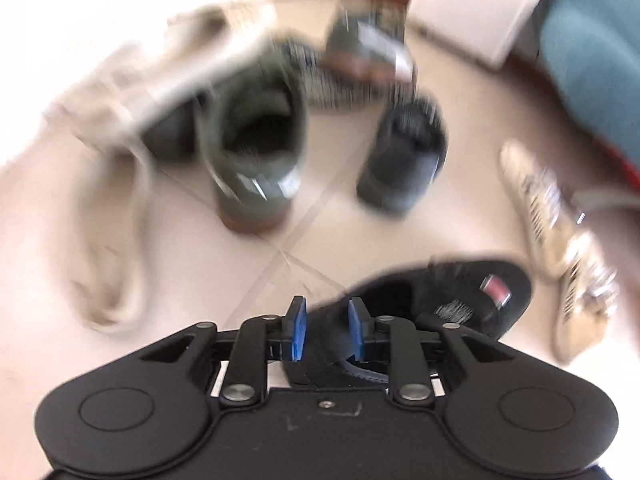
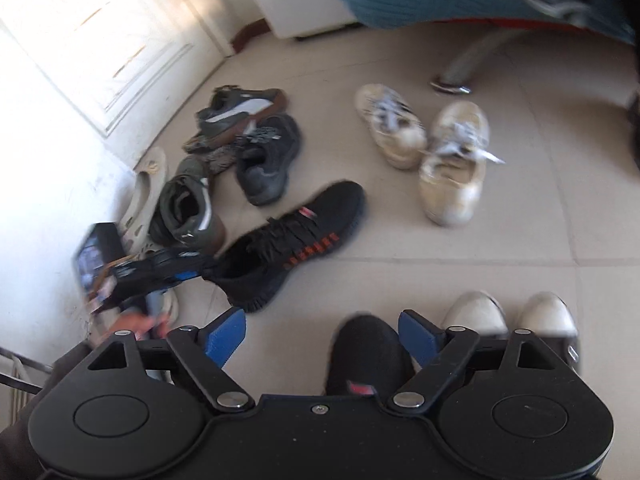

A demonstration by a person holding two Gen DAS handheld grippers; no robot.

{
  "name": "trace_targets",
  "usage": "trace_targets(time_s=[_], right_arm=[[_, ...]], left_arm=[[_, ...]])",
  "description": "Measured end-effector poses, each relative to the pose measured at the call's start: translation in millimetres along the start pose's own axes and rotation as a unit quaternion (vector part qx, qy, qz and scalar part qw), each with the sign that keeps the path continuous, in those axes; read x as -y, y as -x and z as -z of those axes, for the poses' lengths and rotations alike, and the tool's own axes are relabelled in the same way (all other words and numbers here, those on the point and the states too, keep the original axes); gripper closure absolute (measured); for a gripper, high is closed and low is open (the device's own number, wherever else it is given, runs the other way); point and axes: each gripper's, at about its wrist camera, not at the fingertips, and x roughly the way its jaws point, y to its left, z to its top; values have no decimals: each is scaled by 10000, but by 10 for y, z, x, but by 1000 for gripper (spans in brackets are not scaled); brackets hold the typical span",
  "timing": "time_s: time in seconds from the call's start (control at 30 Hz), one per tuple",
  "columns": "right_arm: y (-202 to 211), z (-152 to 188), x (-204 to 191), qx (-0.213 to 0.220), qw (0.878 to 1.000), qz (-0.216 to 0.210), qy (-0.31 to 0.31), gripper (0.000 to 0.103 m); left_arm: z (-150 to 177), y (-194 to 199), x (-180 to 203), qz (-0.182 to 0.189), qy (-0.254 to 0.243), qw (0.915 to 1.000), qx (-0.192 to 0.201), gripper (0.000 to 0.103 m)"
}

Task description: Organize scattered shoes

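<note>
On the pale tiled floor [image 2: 400,240] shoes lie scattered near a white door [image 2: 100,52]. The left gripper [image 1: 326,330] has its blue pads closed on the heel collar of a black knit sneaker with red marks [image 2: 288,240], whose toe points away toward a pair of cream lace-up sneakers [image 2: 424,148]. From the right wrist camera the same left gripper [image 2: 188,270] reaches in from the left, clamped on that heel. The right gripper [image 2: 320,334] stands wide, gripping nothing, with the toe of a second black sneaker [image 2: 368,352] between its blue pads but apart from them. Just right of it sit two white-capped toes [image 2: 512,316]. Farther back, an olive high-top [image 2: 184,208], a dark sneaker [image 2: 268,160] and a beige slip-on [image 2: 146,184] cluster together.
</note>
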Motion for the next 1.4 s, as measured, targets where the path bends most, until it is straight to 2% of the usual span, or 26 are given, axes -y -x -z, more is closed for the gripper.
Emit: trace_targets(time_s=[0.03, 0.07, 0.1, 0.13, 0.2, 0.23, 0.3, 0.33, 0.4, 0.43, 0.47, 0.53, 0.6, 0.63, 0.7, 0.8, 0.93, 1.13, 1.2, 1.27, 1.37, 1.4], right_arm=[[-187, 0, -88, 8, 10000, -61, 63, 9], [-364, -15, -171, 11, 9999, -126, 111, 9], [-545, -61, -250, 11, 9997, -207, 109, 9], [-783, -104, -356, 29, 9995, -290, 82, 9], [-1222, -140, -616, 4, 9991, -371, 220, 9], [-1406, -147, -741, -30, 9987, -391, 335, 10], [-1669, -150, -956, -104, 9975, -339, 619, 12], [-1825, -144, -1103, -119, 9958, -245, 873, 12], [-2067, -111, -1306, -233, 9914, -85, 1282, 12], [-2170, -90, -1384, -313, 9888, -12, 1461, 12], [-2273, -69, -1462, -392, 9857, 60, 1639, 14], [-2479, 0, -1589, -575, 9769, 364, 2026, 27], [-2657, 61, -1662, -767, 9658, 734, 2364, 55], [-2721, 79, -1682, -840, 9612, 859, 2482, 57], [-2743, 83, -1710, -881, 9593, 810, 2558, 73], [-2678, 171, -1892, -833, 9401, 862, 3191, 88], [-2342, 398, -2038, -512, 9114, 706, 4021, 90], [-1599, 913, -2120, -406, 8955, -14, 4432, 88], [-1446, 1084, -2148, -513, 8915, -178, 4498, 88], [-1272, 1337, -2154, -704, 8821, -373, 4642, 88], [-1120, 1627, -2098, -939, 8638, -476, 4927, 89], [-1094, 1673, -2068, -1020, 8610, -495, 4958, 91]], left_arm=[[-44, 220, -58, 10, 89, 9999, 106, 59], [-89, 475, -128, -24, 216, 9995, 213, 36], [-136, 772, -216, -111, 389, 9987, 321, 26], [-169, 1042, -268, -197, 525, 9976, 415, 24], [-195, 1511, -285, -365, 704, 9952, 572, 15], [-202, 1715, -274, -432, 800, 9937, 650, 14], [-90, 2109, -303, -619, 1248, 9869, 814, 4], [27, 2240, -369, -632, 1491, 9827, 898, 4], [145, 2324, -444, -353, 1830, 9766, 1073, 4], [164, 2340, -469, -251, 1884, 9757, 1087, 4], [135, 2331, -476, -272, 1766, 9789, 990, 6], [65, 2305, -470, -396, 1497, 9847, 799, 8], [79, 2344, -501, -365, 1597, 9829, 836, 8], [71, 2385, -524, -317, 1656, 9817, 887, 8], [70, 2433, -539, -291, 1692, 9797, 1031, 8], [76, 2449, -528, -284, 1607, 9792, 1203, 8], [81, 2416, -522, -158, 1590, 9795, 1227, 8], [101, 2532, -539, -47, 1629, 9755, 1479, 8], [113, 2587, -528, -48, 1577, 9750, 1563, 8], [130, 2642, -512, -31, 1535, 9749, 1610, 8], [145, 2668, -493, 53, 1531, 9759, 1556, 8], [150, 2674, -487, 85, 1533, 9761, 1536, 8]])
